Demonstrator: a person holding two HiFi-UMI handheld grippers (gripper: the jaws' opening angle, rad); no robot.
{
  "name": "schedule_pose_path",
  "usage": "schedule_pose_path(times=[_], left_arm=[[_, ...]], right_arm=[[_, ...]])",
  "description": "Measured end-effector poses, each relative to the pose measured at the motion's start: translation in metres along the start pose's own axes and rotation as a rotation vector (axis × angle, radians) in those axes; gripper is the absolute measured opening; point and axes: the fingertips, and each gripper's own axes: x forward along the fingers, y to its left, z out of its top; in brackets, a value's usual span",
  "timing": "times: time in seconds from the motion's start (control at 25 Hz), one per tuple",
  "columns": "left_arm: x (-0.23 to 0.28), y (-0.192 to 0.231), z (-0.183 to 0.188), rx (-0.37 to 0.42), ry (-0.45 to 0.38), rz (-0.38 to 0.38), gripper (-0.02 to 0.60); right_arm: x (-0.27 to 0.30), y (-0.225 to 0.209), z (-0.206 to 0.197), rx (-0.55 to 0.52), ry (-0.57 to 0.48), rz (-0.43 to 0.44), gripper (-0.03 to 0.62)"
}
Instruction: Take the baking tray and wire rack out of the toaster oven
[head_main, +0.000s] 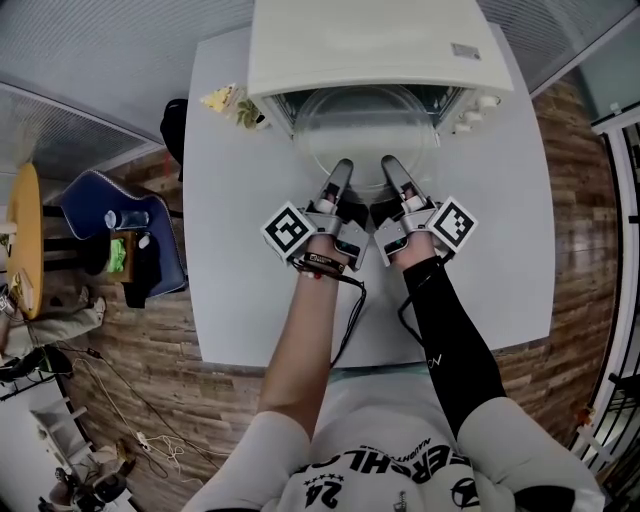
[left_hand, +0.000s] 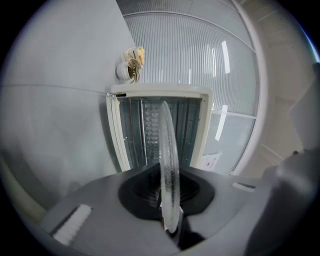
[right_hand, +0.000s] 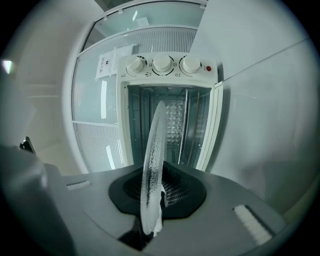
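Observation:
A white toaster oven (head_main: 375, 45) stands at the back of the grey table (head_main: 240, 300) with its front open. A clear round glass tray (head_main: 365, 130) sticks partly out of the opening. My left gripper (head_main: 340, 172) is shut on the tray's near rim, and my right gripper (head_main: 392, 170) is shut on the same rim just beside it. In the left gripper view the tray (left_hand: 169, 170) runs edge-on from the jaws of the gripper (left_hand: 170, 220) into the oven cavity (left_hand: 150, 125). The right gripper view shows the tray (right_hand: 154, 165) the same way, pinched in that gripper (right_hand: 150, 225). A metal grid (right_hand: 175, 120) shows deep inside the oven.
Three knobs (right_hand: 162, 64) sit on the oven's control panel. A small yellow and white object (head_main: 228, 100) lies on the table left of the oven. Off the table's left edge are a blue chair (head_main: 120, 235) and a round wooden table (head_main: 25, 240). Glass partitions stand behind.

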Motion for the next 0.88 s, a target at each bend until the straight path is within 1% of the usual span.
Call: schedule_pose_path(times=[0.32,0.52,0.68,0.88], left_arm=[[-0.038,-0.017,-0.012,0.033,0.029,-0.007,0.086],[-0.059,-0.028,-0.015,0.047,0.028,-0.016,0.087],[-0.074,-0.042,-0.025,0.052,0.029,-0.03,0.089],[-0.087,-0.06,-0.034,0.118,0.06,-0.061,0.095]], right_arm=[[-0.03,0.017,-0.026,-0.002,0.009,0.01,0.032],[-0.042,0.028,-0.041,-0.008,0.014,0.017,0.034],[-0.059,0.044,-0.048,-0.024,0.017,0.031,0.035],[-0.073,0.059,-0.054,-0.034,0.02,0.059,0.037]])
